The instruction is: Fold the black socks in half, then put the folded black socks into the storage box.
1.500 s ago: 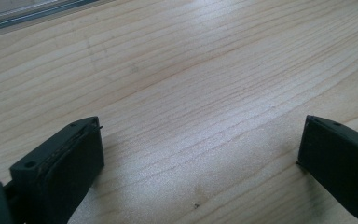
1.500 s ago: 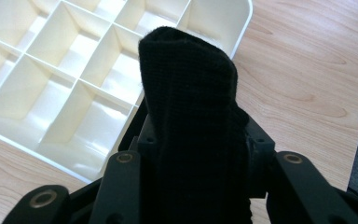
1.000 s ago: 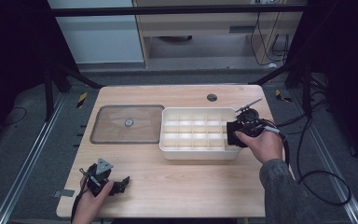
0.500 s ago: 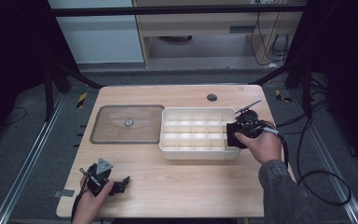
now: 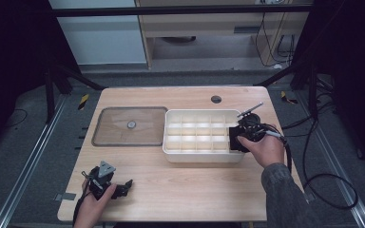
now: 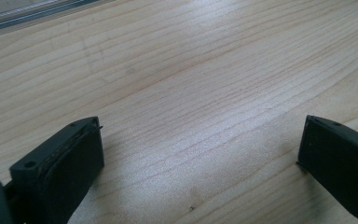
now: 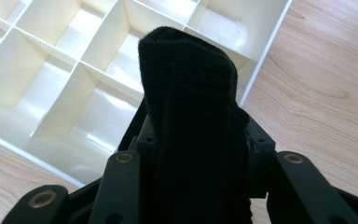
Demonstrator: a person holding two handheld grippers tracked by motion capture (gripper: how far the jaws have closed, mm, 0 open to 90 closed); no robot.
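A rolled black knitted cloth (image 7: 191, 102) sticks up between the jaws of my right gripper (image 7: 198, 135), which is shut on it. In the high view that gripper (image 5: 238, 138) hangs over the right end of a white compartment tray (image 5: 202, 158), with the cloth (image 5: 235, 139) above the tray's end cells. The cells that I see are bare, and the tray's right wall (image 7: 266, 49) lies just beyond the cloth. My left gripper (image 5: 122, 187) rests low at the table's front left. Its jaws stand wide apart over bare wood (image 6: 200, 144), with nothing between them.
A clear flat lid (image 5: 130, 126) with a small round knob lies left of the tray. A dark round hole (image 5: 216, 99) sits in the tabletop behind the tray. Cables trail off the table's right side. Bare wood runs along the front.
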